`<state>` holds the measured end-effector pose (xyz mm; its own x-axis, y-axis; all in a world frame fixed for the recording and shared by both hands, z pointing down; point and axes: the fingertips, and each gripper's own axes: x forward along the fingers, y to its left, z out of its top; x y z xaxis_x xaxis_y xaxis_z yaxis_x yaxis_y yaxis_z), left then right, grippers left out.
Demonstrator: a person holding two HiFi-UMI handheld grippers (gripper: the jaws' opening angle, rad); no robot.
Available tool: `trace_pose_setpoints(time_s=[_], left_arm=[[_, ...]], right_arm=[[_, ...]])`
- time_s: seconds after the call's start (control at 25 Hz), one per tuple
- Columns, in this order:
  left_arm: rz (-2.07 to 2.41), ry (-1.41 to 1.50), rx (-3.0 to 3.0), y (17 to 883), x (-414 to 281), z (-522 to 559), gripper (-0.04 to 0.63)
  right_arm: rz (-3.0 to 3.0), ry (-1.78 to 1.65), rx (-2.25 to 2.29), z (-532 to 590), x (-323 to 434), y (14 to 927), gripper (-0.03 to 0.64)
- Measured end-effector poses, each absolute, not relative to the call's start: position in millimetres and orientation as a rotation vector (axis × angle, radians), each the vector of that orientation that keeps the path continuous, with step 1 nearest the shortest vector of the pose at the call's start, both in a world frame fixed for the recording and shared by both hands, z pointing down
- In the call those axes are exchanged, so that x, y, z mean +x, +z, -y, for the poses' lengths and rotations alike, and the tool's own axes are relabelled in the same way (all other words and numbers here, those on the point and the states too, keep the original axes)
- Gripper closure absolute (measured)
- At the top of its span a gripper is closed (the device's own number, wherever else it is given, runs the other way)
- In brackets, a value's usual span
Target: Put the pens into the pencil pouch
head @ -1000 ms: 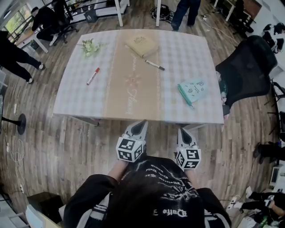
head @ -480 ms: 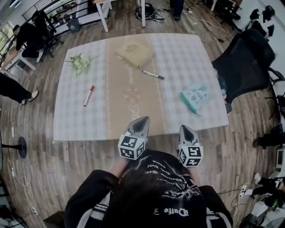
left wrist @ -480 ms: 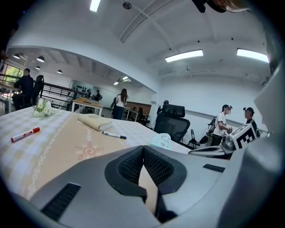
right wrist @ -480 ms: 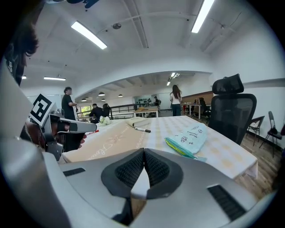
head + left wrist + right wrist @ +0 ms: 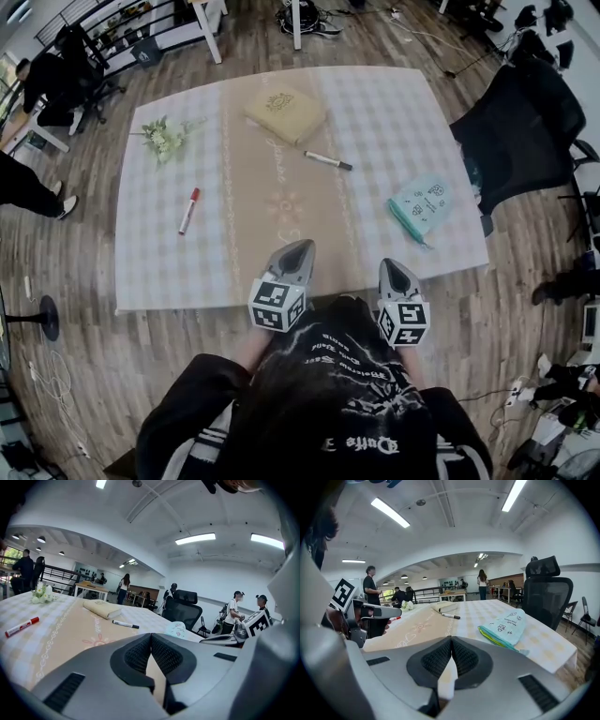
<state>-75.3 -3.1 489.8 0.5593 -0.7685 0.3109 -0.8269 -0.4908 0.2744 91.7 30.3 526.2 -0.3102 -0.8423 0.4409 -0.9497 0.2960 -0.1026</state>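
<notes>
- The red pen (image 5: 188, 211) lies alone on the left part of the tabletop (image 5: 394, 103), below a small bunch of flowers (image 5: 164, 139). Nothing touches it, so my judgement is that it has yet to be picked up.
- The left hand-held gripper (image 5: 298, 247) hovers over the near edge with its jaws pressed together and nothing between them. It is probably only being carried toward the work.
- A tan book (image 5: 284, 112) rests at the far middle, and the black pen (image 5: 328, 161) lies loose just in front of it.
- The right hand-held gripper (image 5: 394, 266) is likewise closed tight and empty, beside its partner.
- The pencil pouch (image 5: 427, 204) lies flat near the right edge, well apart from both pens, with its zip side toward the near edge. Whether it is open I cannot tell.
- The head view alone gives the whole layout. Each gripper view alone shows the ribbed pads meeting, and the right gripper view shows the pouch's printed face close up.
</notes>
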Motion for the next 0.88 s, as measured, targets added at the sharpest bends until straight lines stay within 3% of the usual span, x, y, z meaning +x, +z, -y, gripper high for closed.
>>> trace_pose_setpoints(time_s=[0.32, 0.6, 0.88], left_arm=[[1.329, 0.214, 2.359, 495, -70, 20, 0.575], [1.4, 0.219, 2.31, 494, -74, 38, 0.575], [1.469, 0.242, 2.272, 494, -79, 48, 0.575]], right_arm=[[2.238, 0.488, 1.599, -3, 111, 527, 0.606], [2.184, 0.475, 1.578, 39, 146, 529, 0.469], [2.093, 0.362, 1.463, 74, 166, 540, 0.442]])
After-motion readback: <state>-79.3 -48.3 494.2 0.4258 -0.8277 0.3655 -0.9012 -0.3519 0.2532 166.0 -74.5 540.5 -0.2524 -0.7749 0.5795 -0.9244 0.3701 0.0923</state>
